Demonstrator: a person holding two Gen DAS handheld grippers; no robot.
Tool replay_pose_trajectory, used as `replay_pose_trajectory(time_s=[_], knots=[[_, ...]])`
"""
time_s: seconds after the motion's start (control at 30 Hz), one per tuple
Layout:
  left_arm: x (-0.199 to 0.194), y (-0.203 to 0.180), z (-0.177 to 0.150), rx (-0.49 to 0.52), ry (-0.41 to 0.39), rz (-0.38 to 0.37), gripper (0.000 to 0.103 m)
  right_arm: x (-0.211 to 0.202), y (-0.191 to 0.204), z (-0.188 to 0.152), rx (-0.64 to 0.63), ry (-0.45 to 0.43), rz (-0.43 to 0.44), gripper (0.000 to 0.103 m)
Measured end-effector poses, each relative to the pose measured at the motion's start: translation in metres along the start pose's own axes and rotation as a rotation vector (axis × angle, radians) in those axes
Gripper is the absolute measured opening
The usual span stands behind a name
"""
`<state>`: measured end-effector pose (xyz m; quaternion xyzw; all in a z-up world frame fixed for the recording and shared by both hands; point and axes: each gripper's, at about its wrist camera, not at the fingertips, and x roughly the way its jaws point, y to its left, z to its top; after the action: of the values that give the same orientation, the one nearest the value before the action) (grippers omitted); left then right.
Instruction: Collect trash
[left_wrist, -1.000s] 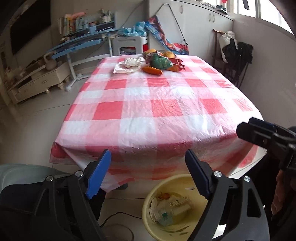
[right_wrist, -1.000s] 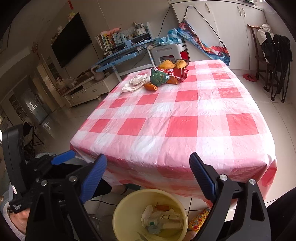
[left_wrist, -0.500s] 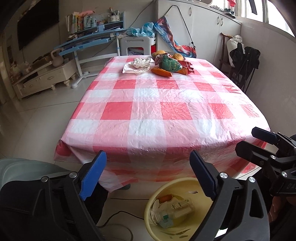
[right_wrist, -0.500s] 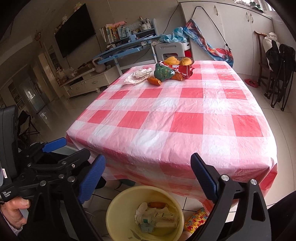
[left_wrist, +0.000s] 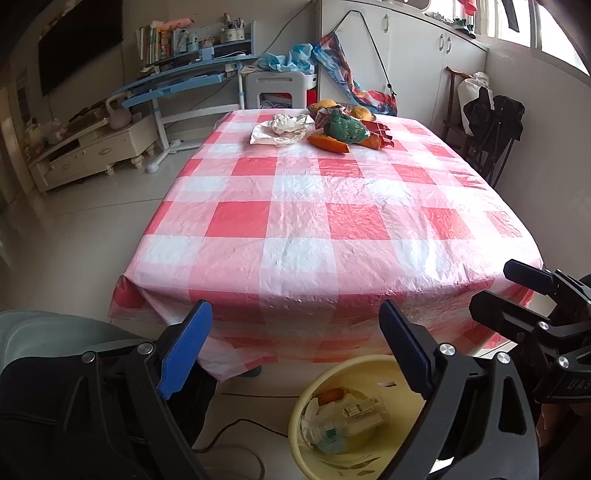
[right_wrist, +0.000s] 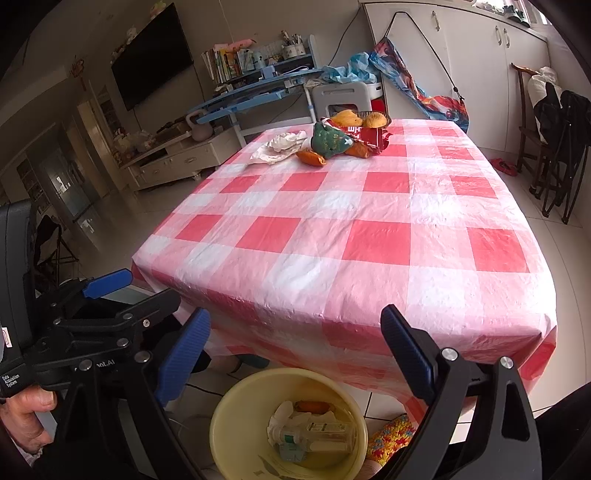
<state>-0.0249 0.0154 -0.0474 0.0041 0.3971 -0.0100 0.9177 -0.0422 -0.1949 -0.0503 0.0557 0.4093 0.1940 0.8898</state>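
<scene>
Both tools, left tool (left_wrist: 295, 347) and right tool (right_wrist: 295, 350), gape empty over the bin (right_wrist: 236, 413); remaining trash (left_wrist: 338, 127) lies at the bench's (left_wrist: 332, 221) far edge.

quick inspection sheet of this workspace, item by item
surface: table under a red and white checked plastic cloth, near half bare
job's things: crumpled white wrapper, green bag, red packet and orange peel bunched at the far end; yellow bin on the floor at the near edge, already holding a plastic bottle and paper
clutter: oranges behind the packets
grippers: left hand-held gripper open, jaws just opened, nothing between them; right hand-held gripper open, empty; both above the bin
cables: dark cable on the floor beside the bin
surroundings: blue desk, television, white cabinets, chair with dark clothes
</scene>
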Motion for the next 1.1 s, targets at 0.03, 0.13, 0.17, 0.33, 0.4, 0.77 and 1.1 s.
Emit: replay_pose_trajectory(time_s=[0.03,0.13,0.17,0.33,0.4,0.77,1.1], knots=[[0.000,0.000,0.000,0.000,-0.001,0.000,0.088,0.000,0.000,0.000,-0.001,0.001,0.000,0.089],[0.000,0.002,0.000,-0.011,-0.004,0.000,0.088,0.001,0.000,0.000,-0.003,0.002,-0.001,0.089],[0.000,0.003,0.000,-0.014,-0.004,0.000,0.088,0.001,0.000,0.000,-0.003,0.002,-0.002,0.089],[-0.001,0.005,0.001,-0.030,-0.005,-0.002,0.088,0.001,0.001,-0.001,-0.004,0.002,-0.002,0.089],[-0.001,0.006,0.001,-0.033,-0.004,-0.003,0.088,0.001,0.001,-0.001,-0.004,0.002,-0.002,0.089],[-0.001,0.009,0.002,-0.048,-0.008,-0.002,0.089,0.001,0.001,-0.001,-0.004,0.001,-0.003,0.089],[-0.003,0.012,0.004,-0.072,-0.015,-0.001,0.089,0.001,0.000,-0.001,-0.004,0.002,-0.005,0.089]])
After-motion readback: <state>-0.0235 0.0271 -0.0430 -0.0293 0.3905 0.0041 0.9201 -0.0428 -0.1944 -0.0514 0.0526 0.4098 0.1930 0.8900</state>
